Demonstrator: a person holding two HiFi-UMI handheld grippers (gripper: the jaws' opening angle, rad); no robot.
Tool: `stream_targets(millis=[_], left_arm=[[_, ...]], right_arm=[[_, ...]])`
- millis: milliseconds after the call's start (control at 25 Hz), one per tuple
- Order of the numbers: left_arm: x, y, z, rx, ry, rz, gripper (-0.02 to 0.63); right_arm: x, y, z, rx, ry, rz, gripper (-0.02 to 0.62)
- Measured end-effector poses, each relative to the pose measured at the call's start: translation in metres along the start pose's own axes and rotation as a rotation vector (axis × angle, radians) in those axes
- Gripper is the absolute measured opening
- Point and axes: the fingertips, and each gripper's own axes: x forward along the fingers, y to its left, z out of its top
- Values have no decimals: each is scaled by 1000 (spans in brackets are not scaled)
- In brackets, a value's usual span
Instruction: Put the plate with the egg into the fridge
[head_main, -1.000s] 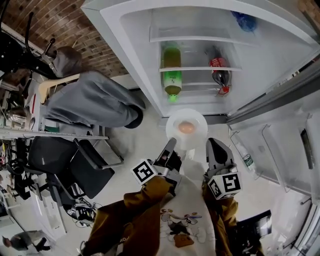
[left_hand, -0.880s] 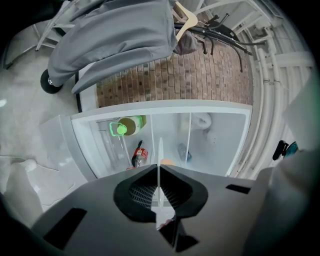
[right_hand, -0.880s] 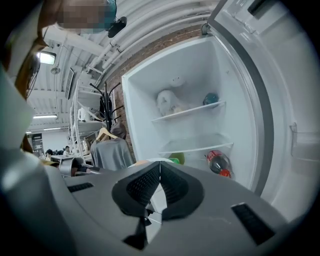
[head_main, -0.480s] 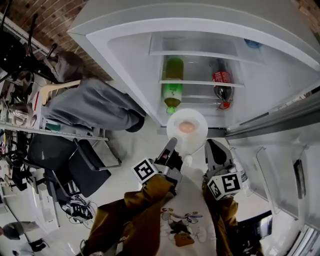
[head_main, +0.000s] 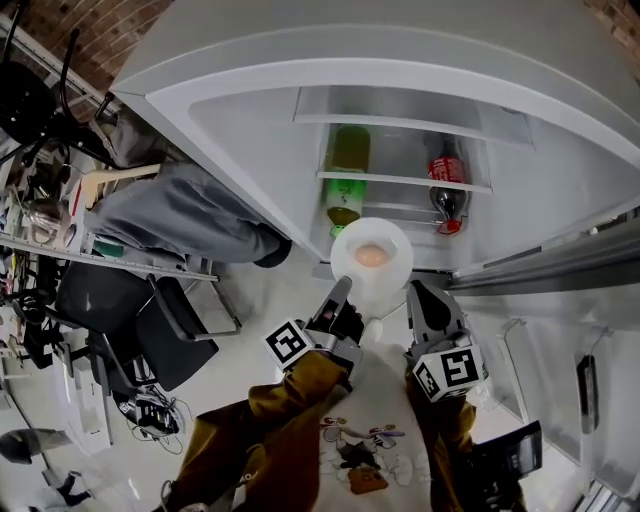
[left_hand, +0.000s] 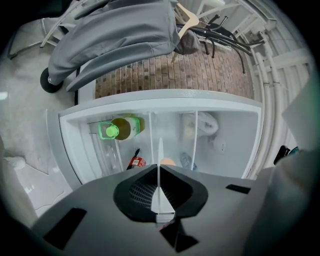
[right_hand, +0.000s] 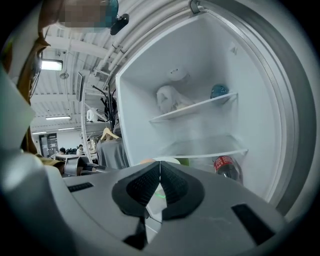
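We reach both arms fwd, brown sleeves (head_main: 285, 405) side by side and roughly parallel, w/ the left gripper (head_main: 343, 290) and the right gripper (head_main: 418, 292) aimed into the open fridge (head_main: 230, 130). Between them rides the plate (head_main: 372, 285), white and round, w/ the egg (head_main: 371, 256) sitting near its middle. The plate is off any shelf, in the air just at the front edge of the fridge opening. The left gripper takes its near-left rim and the right gripper its near-right rim. In the left gripper view the jaws are pinched on the plate's rim, which shows edge-on as a thin white line between the pads. In the right gripper view the jaws are pressed together at the tips, and the plate's rim seems caught between them too. Behind the plate, a green bottle (head_main: 343, 190) is at the left end of a fridge shelf (head_main: 400, 181) and a cola bottle (head_main: 447, 195) at its right end. The fridge door (head_main: 560, 270) stands swung out at the right.
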Motion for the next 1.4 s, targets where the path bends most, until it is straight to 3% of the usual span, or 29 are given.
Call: stream_targets(millis=[1400], left_arm=[[36,9,26,54,-115,61,20]], right_arm=[[30,1,-4,-65,51,24,5]])
